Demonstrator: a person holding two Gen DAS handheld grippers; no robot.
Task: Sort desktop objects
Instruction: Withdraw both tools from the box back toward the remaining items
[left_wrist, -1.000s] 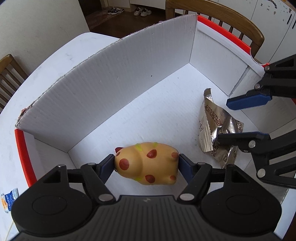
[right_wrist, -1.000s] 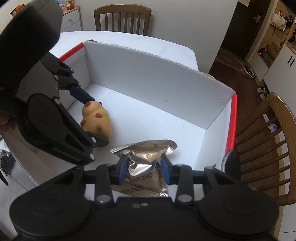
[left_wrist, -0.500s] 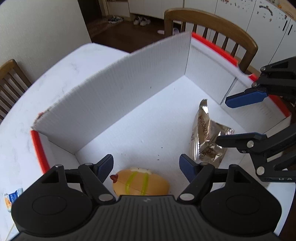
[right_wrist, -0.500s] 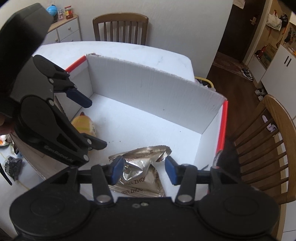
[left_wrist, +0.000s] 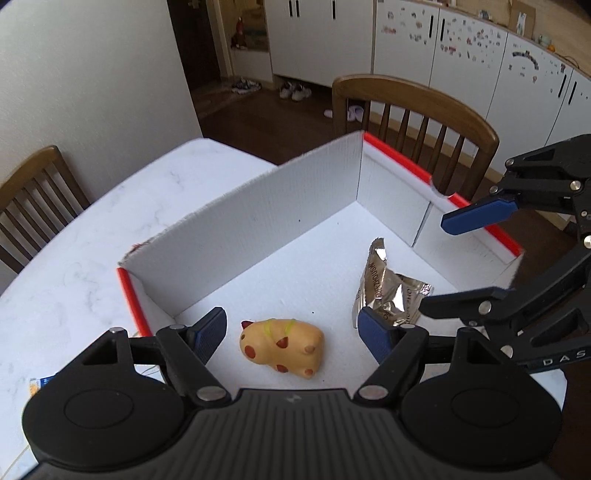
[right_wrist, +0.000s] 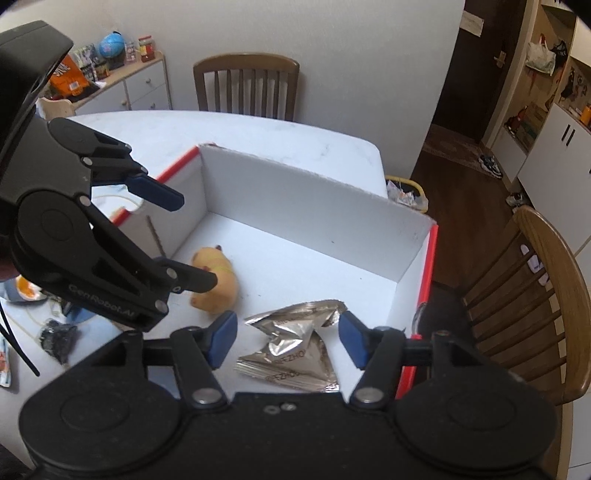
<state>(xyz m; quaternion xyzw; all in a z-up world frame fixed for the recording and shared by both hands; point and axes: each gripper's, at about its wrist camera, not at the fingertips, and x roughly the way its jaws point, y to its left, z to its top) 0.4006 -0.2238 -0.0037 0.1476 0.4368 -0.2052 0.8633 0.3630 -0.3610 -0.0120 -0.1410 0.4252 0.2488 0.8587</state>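
The yellow red-spotted rubber pig toy and the crinkled silver foil snack packet lie apart on the floor of the white cardboard box with red edges, at lower centre of each view. The left tool gapes wide and empty. The right tool is opening, its pads clear of the packet. Lift both straight up, clear of the box walls.

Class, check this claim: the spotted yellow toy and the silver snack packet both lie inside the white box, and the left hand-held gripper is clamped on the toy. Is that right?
Not quite. The toy and the packet do lie inside the box, but the left hand-held gripper is open above the toy, its pads clear of it. The left wrist view shows this.
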